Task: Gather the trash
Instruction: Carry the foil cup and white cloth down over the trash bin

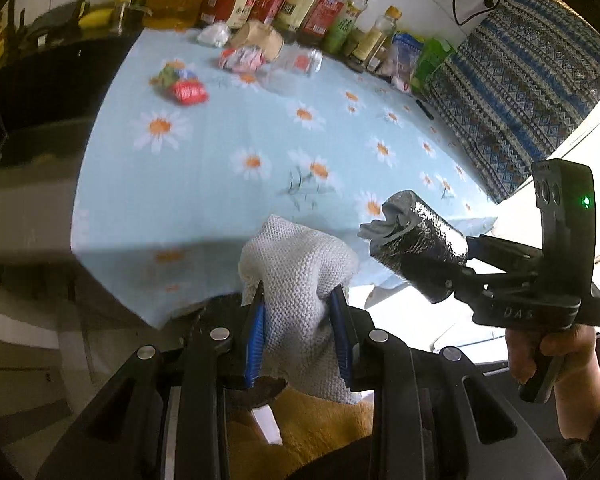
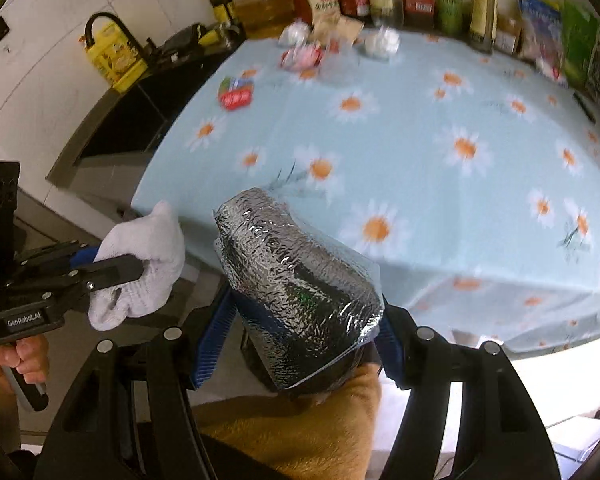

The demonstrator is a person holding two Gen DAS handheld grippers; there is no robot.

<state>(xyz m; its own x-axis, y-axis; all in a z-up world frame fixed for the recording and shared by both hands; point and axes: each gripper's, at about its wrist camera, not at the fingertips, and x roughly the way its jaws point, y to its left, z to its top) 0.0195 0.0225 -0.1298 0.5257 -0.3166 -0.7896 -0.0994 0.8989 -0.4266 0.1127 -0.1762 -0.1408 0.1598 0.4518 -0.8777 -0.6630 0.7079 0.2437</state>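
Observation:
My left gripper (image 1: 300, 300) is shut on a white knitted cloth (image 1: 300, 264), held off the table's near edge; it also shows in the right wrist view (image 2: 140, 256). My right gripper (image 2: 308, 320) is shut on a crinkled silver foil packet (image 2: 296, 272), also seen in the left wrist view (image 1: 420, 240). Trash lies far across the table: a red wrapper (image 1: 186, 91) (image 2: 236, 94), a pink-white wrapper (image 1: 242, 58) (image 2: 302, 57), a clear plastic piece (image 1: 296, 68) and crumpled white bits (image 2: 382, 42).
The table has a blue daisy-print cloth (image 1: 228, 140) (image 2: 420, 140). Bottles and sauce jars (image 1: 300, 4) line its far edge. A dark counter with a yellow oil jug (image 2: 114, 56) lies left. A patterned blue fabric (image 1: 520, 80) hangs right.

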